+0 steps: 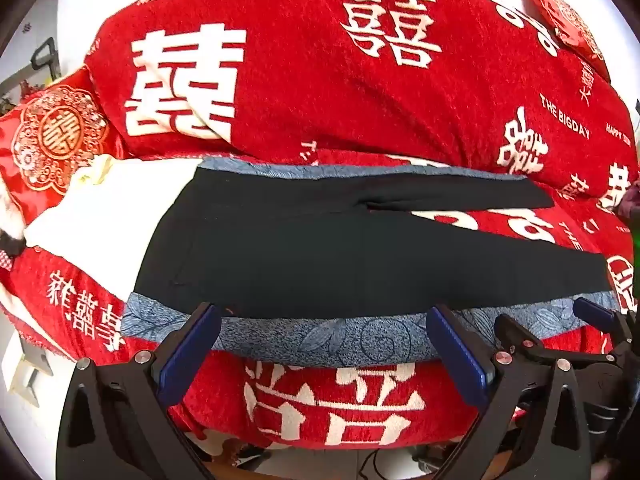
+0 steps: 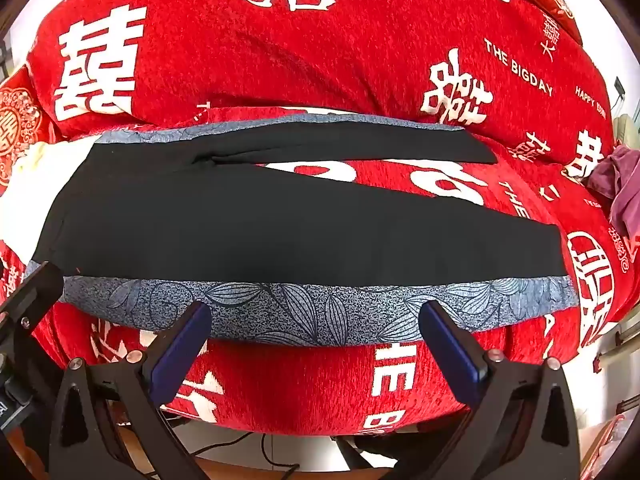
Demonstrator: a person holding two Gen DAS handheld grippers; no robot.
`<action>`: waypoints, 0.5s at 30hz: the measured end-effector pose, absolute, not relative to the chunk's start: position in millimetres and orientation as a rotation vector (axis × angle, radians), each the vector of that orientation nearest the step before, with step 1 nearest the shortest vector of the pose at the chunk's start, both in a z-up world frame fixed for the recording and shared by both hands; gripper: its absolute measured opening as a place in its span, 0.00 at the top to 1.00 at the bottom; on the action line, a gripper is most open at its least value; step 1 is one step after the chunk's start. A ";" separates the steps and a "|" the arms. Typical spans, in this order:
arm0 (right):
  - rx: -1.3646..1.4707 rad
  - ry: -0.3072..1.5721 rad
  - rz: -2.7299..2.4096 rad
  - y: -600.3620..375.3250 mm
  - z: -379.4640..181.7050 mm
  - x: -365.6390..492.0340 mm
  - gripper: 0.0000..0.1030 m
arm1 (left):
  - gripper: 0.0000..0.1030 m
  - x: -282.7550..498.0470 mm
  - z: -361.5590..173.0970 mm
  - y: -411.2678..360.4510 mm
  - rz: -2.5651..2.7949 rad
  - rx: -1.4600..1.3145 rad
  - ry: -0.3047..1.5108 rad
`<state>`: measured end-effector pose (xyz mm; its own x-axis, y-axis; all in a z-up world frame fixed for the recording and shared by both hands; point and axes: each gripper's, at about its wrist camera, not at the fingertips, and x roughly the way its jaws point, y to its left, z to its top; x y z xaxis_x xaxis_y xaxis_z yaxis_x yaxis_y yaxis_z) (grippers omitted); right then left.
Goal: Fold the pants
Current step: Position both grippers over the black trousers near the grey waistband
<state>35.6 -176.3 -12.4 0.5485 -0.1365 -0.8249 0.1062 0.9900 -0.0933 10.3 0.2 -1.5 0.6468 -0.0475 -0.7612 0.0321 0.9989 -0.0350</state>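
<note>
Black pants (image 1: pixel 320 252) lie flat on a red bed, waist to the left and both legs stretched to the right, spread in a narrow V. Blue patterned side stripes (image 1: pixel 320 340) run along their near and far edges. They also show in the right wrist view (image 2: pixel 280 232). My left gripper (image 1: pixel 324 312) is open and empty, hovering just before the near stripe at the waist end. My right gripper (image 2: pixel 316 312) is open and empty, before the near stripe further right. The right gripper's fingers (image 1: pixel 592 312) show at the left wrist view's right edge.
A red blanket with white characters (image 1: pixel 320 80) covers the bed. A white cloth (image 1: pixel 112 216) lies under the waist end at the left. A red embroidered pillow (image 1: pixel 52 136) sits far left. A purple garment (image 2: pixel 620 184) lies at the right edge.
</note>
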 end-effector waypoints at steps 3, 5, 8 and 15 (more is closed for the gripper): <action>-0.042 0.984 -0.149 -178.1 -11.4 34.4 0.00 | 0.00 11.7 -6.9 -4.4 -0.035 0.006 0.889; -0.064 0.989 -0.150 -177.1 -11.5 33.7 0.00 | 0.00 16.4 -15.9 -1.0 -0.089 -0.020 0.962; -0.093 0.996 -0.143 -172.3 -14.7 37.1 0.00 | 0.00 14.4 -18.2 -0.3 0.002 0.022 0.950; -0.059 0.993 -0.094 -174.1 2.5 37.2 0.00 | 0.00 5.0 15.0 7.9 0.058 0.052 0.873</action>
